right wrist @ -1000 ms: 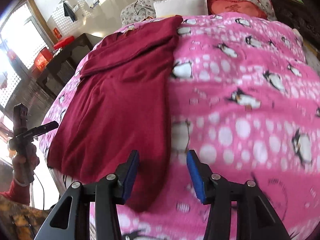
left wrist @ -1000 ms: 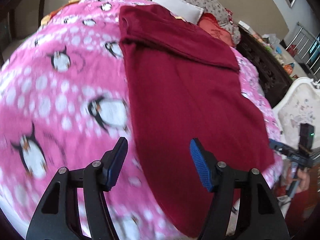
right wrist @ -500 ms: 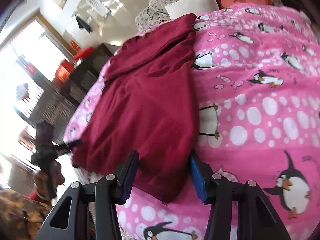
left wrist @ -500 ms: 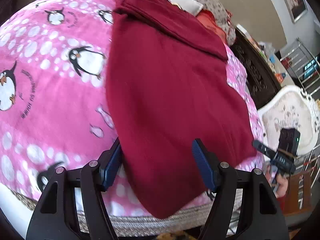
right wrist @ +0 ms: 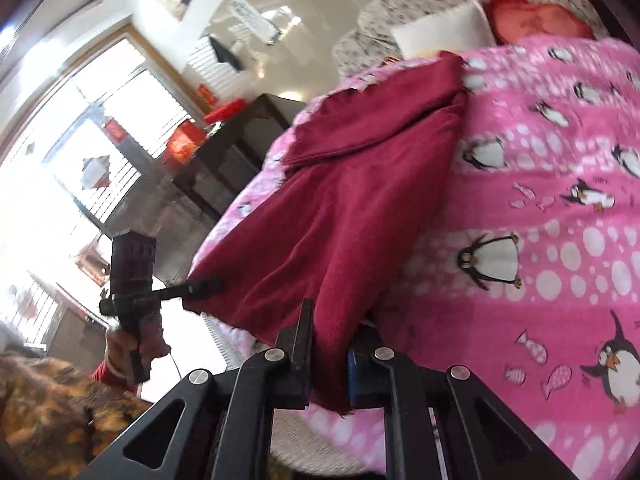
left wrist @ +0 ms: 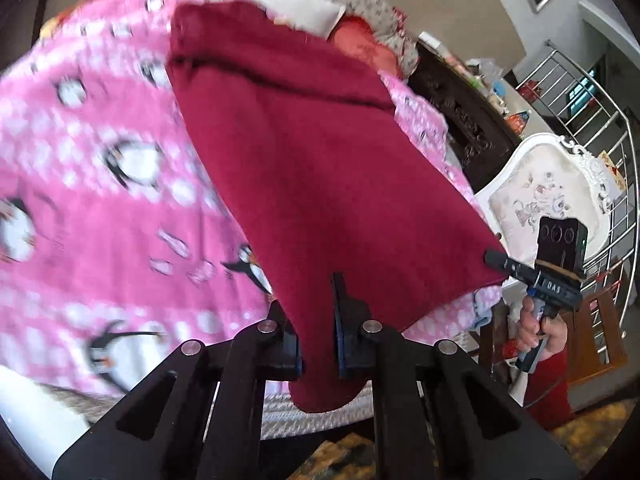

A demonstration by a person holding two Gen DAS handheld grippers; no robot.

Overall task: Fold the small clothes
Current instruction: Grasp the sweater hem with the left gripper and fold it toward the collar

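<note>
Maroon fleece garment (left wrist: pixel 320 168), near corners pinched by left tongs (left wrist: pixel 318 354), right tongs (right wrist: pixel 328 368), fuzzy penguin blanket (left wrist: pixel 100 208)

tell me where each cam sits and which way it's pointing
Left wrist: rides the left gripper, looking along its fingers up the pink penguin blanket toward the white pillow; the right gripper and hand show at right.
Right wrist: rides the right gripper, facing the same way; the left gripper and hand show at left.
Shared: both see the dark red garment, a near corner clamped in each gripper.
</note>
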